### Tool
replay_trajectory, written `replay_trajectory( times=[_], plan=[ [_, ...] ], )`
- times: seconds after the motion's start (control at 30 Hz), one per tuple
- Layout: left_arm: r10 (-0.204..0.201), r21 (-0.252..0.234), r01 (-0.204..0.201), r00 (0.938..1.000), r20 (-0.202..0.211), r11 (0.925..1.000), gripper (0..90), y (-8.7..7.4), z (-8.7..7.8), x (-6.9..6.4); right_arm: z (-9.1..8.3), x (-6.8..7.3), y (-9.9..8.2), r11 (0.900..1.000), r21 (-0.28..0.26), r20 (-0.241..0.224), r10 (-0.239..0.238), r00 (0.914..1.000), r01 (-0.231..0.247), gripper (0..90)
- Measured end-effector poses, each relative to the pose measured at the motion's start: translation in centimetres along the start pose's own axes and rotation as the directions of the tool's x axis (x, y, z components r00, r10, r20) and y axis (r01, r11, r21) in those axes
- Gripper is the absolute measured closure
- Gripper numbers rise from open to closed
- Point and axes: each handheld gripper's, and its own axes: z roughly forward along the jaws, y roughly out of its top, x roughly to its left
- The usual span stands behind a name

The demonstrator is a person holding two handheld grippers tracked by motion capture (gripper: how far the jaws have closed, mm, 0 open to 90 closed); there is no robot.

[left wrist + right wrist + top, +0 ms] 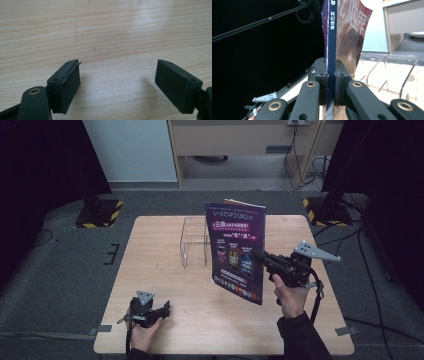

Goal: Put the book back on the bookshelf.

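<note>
Right hand-held gripper (261, 255) of mine is clamped on the spine of a magazine (236, 250), holding it upright above the tabletop (160, 270), just beside the clear acrylic rack (194, 242). Left hand-held gripper (166, 307) rests low near the tabletop's front edge, jaws spread with nothing between them.

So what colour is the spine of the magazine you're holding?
Dark blue spine with white characters, clearest in the right gripper view.
</note>
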Motion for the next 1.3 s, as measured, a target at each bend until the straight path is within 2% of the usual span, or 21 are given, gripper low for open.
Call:
replay_trajectory(
  times=[0.27, 0.37, 0.67, 0.83, 1.17, 1.2, 1.3],
  plan=[
    [0.010, 0.015, -0.010, 0.9999, -0.011, 0.9998, 18.4, -0.1, 0.2, 0.0, -0.1, -0.5, 1.4, 0.9989, -0.046, 0.048, -0.010, 0.9988, 0.012, 84.5],
    [0.025, 0.020, -0.025, 0.9994, -0.021, 0.9995, 18.2, -0.1, 0.3, -0.1, -0.2, -0.8, 1.7, 0.9980, -0.061, 0.062, -0.010, 0.9980, 0.014, 84.5],
    [0.023, 0.017, -0.023, 0.9993, -0.029, 0.9996, 16.3, -0.1, 0.4, -0.2, 0.1, -1.5, 2.4, 0.9959, -0.089, 0.102, -0.009, 0.9947, 0.018, 84.5],
    [0.025, 0.021, -0.024, 0.9994, -0.025, 0.9995, 14.0, -0.1, 0.5, -0.2, 0.3, -2.0, 2.9, 0.9937, -0.107, 0.140, -0.016, 0.9901, 0.031, 84.5],
    [0.026, 0.023, -0.025, 0.9994, -0.024, 0.9994, 13.4, 0.0, 0.5, -0.2, 0.7, -3.1, 3.5, 0.9901, -0.134, 0.185, -0.015, 0.9826, 0.041, 84.5],
    [0.025, 0.022, -0.025, 0.9994, -0.023, 0.9995, 13.3, 0.0, 0.5, -0.2, 0.9, -3.3, 3.5, 0.9891, -0.139, 0.201, -0.021, 0.9793, 0.050, 84.5],
    [0.026, 0.022, -0.025, 0.9994, -0.024, 0.9994, 13.2, 0.0, 0.5, -0.2, 1.3, -3.7, 3.5, 0.9884, -0.143, 0.213, -0.020, 0.9769, 0.052, 84.5]
  ],
)
